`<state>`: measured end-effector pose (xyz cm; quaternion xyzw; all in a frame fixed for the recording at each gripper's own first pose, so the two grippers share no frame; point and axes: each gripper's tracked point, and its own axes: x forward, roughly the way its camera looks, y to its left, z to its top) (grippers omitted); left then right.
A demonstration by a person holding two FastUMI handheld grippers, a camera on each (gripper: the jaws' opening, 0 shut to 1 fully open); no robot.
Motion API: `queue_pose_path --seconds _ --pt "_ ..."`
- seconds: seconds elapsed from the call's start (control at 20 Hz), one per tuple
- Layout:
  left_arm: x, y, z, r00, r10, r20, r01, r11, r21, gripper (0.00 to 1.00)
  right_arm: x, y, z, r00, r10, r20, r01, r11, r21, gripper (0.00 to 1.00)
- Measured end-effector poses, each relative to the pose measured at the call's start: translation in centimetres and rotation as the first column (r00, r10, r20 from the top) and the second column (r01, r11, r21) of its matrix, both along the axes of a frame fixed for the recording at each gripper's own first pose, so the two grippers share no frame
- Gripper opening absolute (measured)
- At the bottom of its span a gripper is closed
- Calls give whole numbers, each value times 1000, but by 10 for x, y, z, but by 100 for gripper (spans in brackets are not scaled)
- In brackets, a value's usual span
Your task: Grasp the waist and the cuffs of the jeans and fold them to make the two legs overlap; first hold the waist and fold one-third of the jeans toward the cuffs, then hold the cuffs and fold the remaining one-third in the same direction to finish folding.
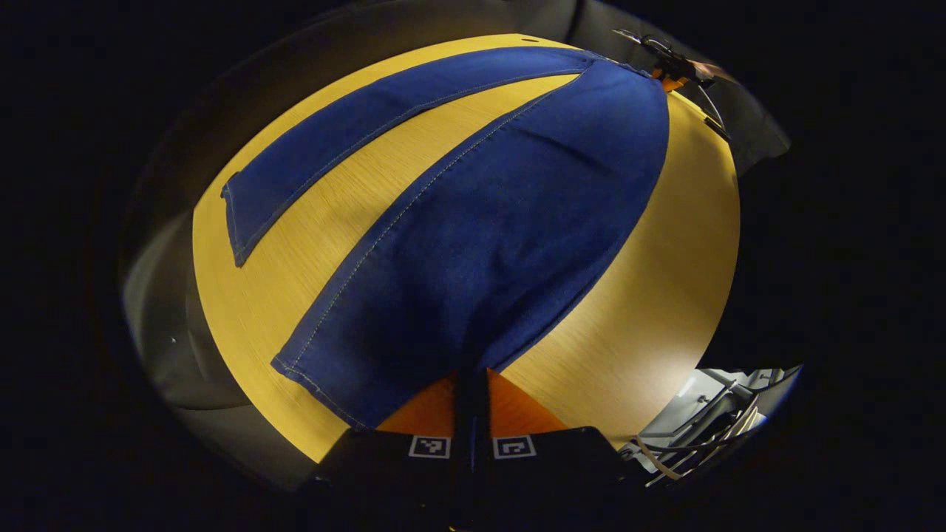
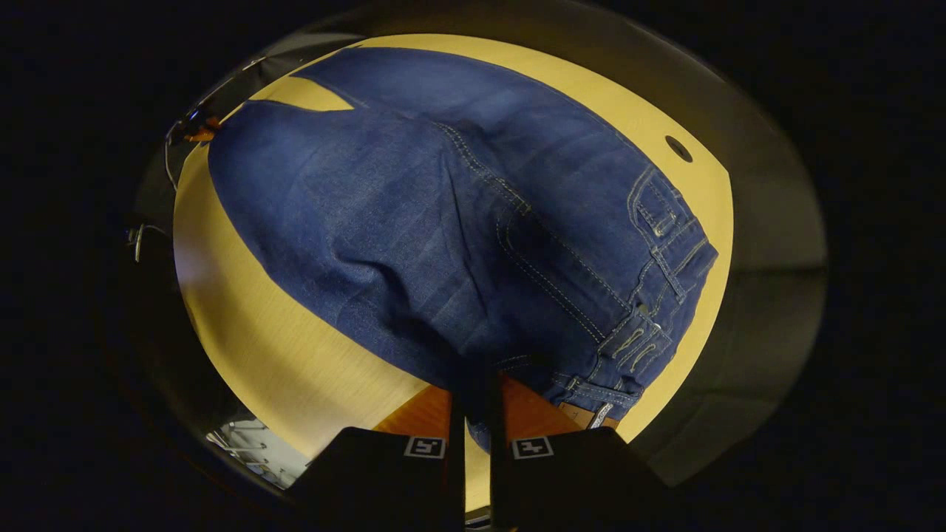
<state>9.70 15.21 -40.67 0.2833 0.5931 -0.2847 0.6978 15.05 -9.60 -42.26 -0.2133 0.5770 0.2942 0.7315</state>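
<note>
Denim pinched at both ends — legs not yet overlapped

Left tongs [image 1: 471, 369] grip the near cuff; right tongs [image 2: 477, 384] grip the waist edge of the jeans [image 2: 414, 222], which stretch away ahead of both across the worktop [image 1: 650, 295]. Judged risk: the shallow bites may slip under thick denim's drag — or the far leg [image 1: 384, 118] ends up skewed.
</note>
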Motion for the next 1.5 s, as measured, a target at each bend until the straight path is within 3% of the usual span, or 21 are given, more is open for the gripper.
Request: queue_pose_path --seconds 0.15,0.4,0.55,0.75,0.9,1.05,1.35,1.5 --pt "0 -1 6 1000 -9 13 9 1000 23 7 -2 0 4 999 -28 18 28 999 18 18" --pt "29 4 35 992 92 92 -93 996 6 6 7 4 40 983 -127 130 113 988 108 17" --pt "57 5 59 974 174 147 -175 985 -7 6 21 5 74 955 -212 209 176 968 180 17" --pt "111 9 98 937 261 233 -259 965 -38 7 64 4 122 893 -342 293 255 921 295 17" --pt "162 16 116 912 303 276 -301 952 -52 6 100 4 151 862 -355 362 250 919 306 17" --pt "207 18 117 896 354 269 -352 934 -56 6 132 2 152 843 -359 402 255 923 289 17" --pt "293 9 89 899 350 262 -355 934 -30 6 196 -2 127 809 -395 434 312 916 252 17" --pt "329 11 59 892 397 217 -401 916 -27 6 229 0 102 808 -399 433 339 917 212 17"
